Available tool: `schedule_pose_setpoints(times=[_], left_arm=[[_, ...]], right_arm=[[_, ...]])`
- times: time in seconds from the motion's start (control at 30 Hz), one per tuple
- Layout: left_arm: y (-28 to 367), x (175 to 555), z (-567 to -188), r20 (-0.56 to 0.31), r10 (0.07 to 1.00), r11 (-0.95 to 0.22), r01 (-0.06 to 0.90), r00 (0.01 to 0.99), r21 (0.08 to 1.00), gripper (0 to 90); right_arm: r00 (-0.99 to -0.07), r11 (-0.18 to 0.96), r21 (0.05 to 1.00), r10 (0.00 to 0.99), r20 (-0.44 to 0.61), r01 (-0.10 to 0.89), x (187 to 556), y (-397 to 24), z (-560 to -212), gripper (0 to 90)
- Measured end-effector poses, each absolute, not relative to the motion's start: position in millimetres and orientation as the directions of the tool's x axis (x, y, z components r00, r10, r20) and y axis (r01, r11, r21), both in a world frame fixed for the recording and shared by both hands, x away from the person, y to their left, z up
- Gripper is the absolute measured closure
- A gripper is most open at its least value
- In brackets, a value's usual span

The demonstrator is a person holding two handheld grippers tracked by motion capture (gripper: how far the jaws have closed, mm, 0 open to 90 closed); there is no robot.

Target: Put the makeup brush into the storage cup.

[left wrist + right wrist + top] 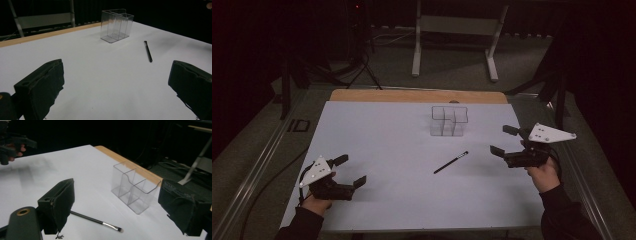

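Left gripper [352, 172] near the bench's front left corner, jaws spread wide, nothing held. Right gripper [505, 140] near the right edge, jaws likewise wide apart and empty, aimed inward at the brush. Both clear of every object.

Brush [451, 162] lying flat on the white bench top [377, 145], right of centre, between the right gripper and the middle of the bench, set at a slant with the bristle end toward the far right. Same brush seen in the left gripper view [148, 51] and, just below the jaws, in the right gripper view [96, 220]. Shape: thin, straight, round black handle, short bright metal collar, small dark bristle tip. Judged very light and stiff in the handle, soft at the tip; smooth lacquer likely slippery, and the round section liable to roll under a glancing touch. Best hold judged mid-handle, jaws closing across it from above, clear of collar and bristles. Low profile against the bench top calls for pads brought right down to the surface.

Clear plastic holder [449, 120] standing upright beyond the brush, toward the far edge, well apart from it. Thin rigid walls, partitions forming several open-topped compartments, all apparently empty. Judged light, easily tipped or pushed, prone to scratching.

Bench top matt, white, smooth; bare wooden strip [417, 95] along the far edge.
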State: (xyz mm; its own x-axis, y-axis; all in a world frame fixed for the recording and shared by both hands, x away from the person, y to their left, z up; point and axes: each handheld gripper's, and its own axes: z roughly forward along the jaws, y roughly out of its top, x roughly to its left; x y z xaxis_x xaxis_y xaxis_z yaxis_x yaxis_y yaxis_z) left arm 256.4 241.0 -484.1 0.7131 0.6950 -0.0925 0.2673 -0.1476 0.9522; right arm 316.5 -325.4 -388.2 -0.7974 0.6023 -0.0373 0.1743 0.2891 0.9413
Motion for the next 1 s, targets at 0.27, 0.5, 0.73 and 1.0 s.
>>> schedule_pose_setpoints(times=[0.27,0.5,0.73,1.0], left_arm=[[240,256,-484,-0.088,0.692,-0.154,0.266,0.716,0.952,1.8],[240,256,-484,-0.087,0.691,-0.156,0.265,0.718,0.951,1.8],[239,256,-484,-0.087,0.688,-0.158,0.265,0.720,0.951,1.8],[239,256,-485,-0.085,0.687,-0.162,0.265,0.722,0.950,1.7]], right_arm=[[-0.840,0.334,0.918,0.542,0.000,0.215,331,-314,-404,14.2],[-0.869,0.392,0.878,0.492,0.053,0.275,343,-305,-424,14.2],[-0.885,0.444,0.840,0.458,0.086,0.311,353,-299,-445,14.1],[-0.906,0.539,0.772,0.410,0.109,0.337,362,-291,-463,15.0]])
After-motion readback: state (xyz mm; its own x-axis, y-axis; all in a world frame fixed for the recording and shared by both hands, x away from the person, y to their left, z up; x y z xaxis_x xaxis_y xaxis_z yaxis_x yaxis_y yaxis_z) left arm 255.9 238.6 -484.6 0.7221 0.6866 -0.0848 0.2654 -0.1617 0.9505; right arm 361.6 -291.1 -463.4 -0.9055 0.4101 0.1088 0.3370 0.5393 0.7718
